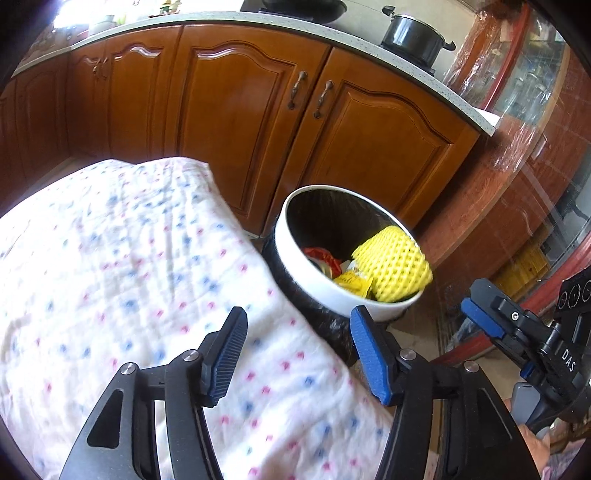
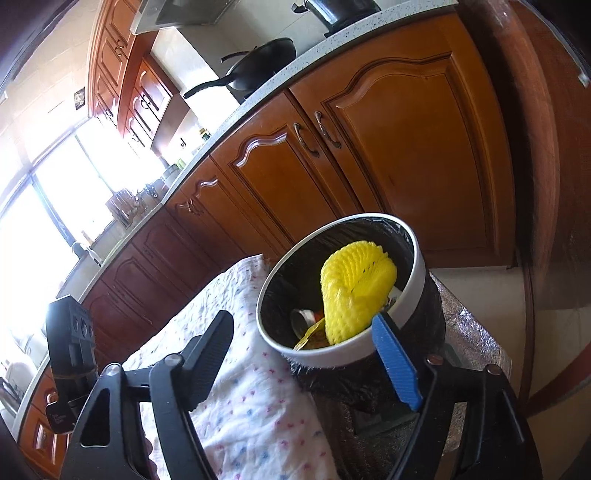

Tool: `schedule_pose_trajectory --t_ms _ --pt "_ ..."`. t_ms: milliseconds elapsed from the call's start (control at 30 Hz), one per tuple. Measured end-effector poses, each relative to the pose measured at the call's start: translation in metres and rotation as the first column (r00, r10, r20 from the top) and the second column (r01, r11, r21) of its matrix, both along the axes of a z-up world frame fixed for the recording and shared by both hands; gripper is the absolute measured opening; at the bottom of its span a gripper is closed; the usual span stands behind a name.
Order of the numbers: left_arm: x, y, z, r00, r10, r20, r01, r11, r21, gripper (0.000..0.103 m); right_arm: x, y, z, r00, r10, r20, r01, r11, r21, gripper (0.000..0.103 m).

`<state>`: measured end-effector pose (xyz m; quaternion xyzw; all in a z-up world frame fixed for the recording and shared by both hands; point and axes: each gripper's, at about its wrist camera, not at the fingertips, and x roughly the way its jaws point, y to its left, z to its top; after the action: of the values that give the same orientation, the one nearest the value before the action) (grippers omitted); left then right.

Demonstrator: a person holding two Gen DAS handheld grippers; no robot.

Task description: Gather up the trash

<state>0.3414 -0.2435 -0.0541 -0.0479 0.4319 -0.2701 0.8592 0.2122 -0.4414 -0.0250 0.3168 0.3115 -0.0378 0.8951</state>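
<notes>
A white-rimmed bin [image 1: 295, 258] with a black liner stands beside the cloth-covered table. In it lie a yellow foam net [image 1: 391, 266], a red wrapper [image 1: 321, 254] and a yellow wrapper [image 1: 352, 282]. My left gripper [image 1: 299, 317] is open over the table's edge, short of the bin, with nothing between its fingers. My right gripper [image 2: 303, 319] is open wide just before the bin [image 2: 332, 358]. The foam net [image 2: 354, 295] leans inside the rim beyond the blue fingertip, and neither pad presses on it. In the left wrist view, the right gripper's blue finger [image 1: 480, 317] shows at the right.
A white cloth with pink and blue dots [image 1: 129, 258] covers the table. Wooden cabinet doors [image 1: 258, 122] stand close behind the bin, under a counter with a black pot [image 1: 413, 33] and a wok [image 2: 258, 66]. A plastic-wrapped glass cabinet [image 1: 517, 129] stands at the right.
</notes>
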Motion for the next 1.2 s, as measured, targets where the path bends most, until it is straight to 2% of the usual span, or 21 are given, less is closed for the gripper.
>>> schedule_pose_trajectory --t_ms 200,300,333,533,667,867,967,1000,1067,1100,1200 --pt "-0.044 0.042 0.008 0.998 0.057 0.024 -0.057 0.998 -0.016 0.065 -0.026 0.033 0.003 1.000 -0.012 0.011 0.012 1.000 -0.019 0.094" --pt "-0.064 0.060 0.010 0.996 0.082 0.032 -0.082 0.997 -0.017 0.073 -0.041 0.052 0.006 1.000 -0.019 0.014 0.019 0.999 -0.041 0.102" --pt "-0.071 0.065 0.011 0.995 0.093 0.039 -0.093 0.996 -0.013 0.077 -0.045 0.058 0.007 1.000 -0.019 0.018 0.020 0.999 -0.047 0.102" --pt "-0.106 0.096 0.016 0.990 0.115 0.082 -0.115 0.993 0.000 0.080 -0.064 0.093 0.013 1.000 0.000 0.016 0.002 0.992 -0.130 0.102" --pt "-0.124 0.110 0.017 0.988 0.115 0.100 -0.117 0.993 0.013 0.081 -0.080 0.113 0.015 1.000 0.004 0.019 0.000 0.982 -0.191 0.102" --pt "-0.153 0.123 0.032 0.978 0.116 0.175 -0.121 0.992 0.020 0.081 -0.097 0.132 0.026 0.999 0.006 0.047 0.006 0.966 -0.257 0.102" --pt "-0.169 0.129 0.045 0.964 0.113 0.239 -0.120 0.993 0.016 0.081 -0.104 0.139 0.042 0.997 0.010 0.082 0.015 0.955 -0.297 0.102" --pt "-0.175 0.132 0.050 0.956 0.120 0.267 -0.128 0.992 0.013 0.084 -0.106 0.141 0.050 0.995 0.011 0.100 0.022 0.948 -0.318 0.103" --pt "-0.189 0.138 0.056 0.936 0.145 0.320 -0.155 0.988 0.007 0.094 -0.112 0.145 0.067 0.989 0.006 0.145 0.049 0.929 -0.367 0.103" --pt "-0.197 0.142 0.059 0.924 0.161 0.346 -0.174 0.985 0.006 0.102 -0.115 0.148 0.074 0.986 -0.002 0.168 0.068 0.918 -0.390 0.103" --pt "-0.216 0.148 0.054 0.901 0.187 0.392 -0.211 0.977 0.018 0.102 -0.126 0.153 0.082 0.977 -0.023 0.210 0.112 0.898 -0.425 0.103"
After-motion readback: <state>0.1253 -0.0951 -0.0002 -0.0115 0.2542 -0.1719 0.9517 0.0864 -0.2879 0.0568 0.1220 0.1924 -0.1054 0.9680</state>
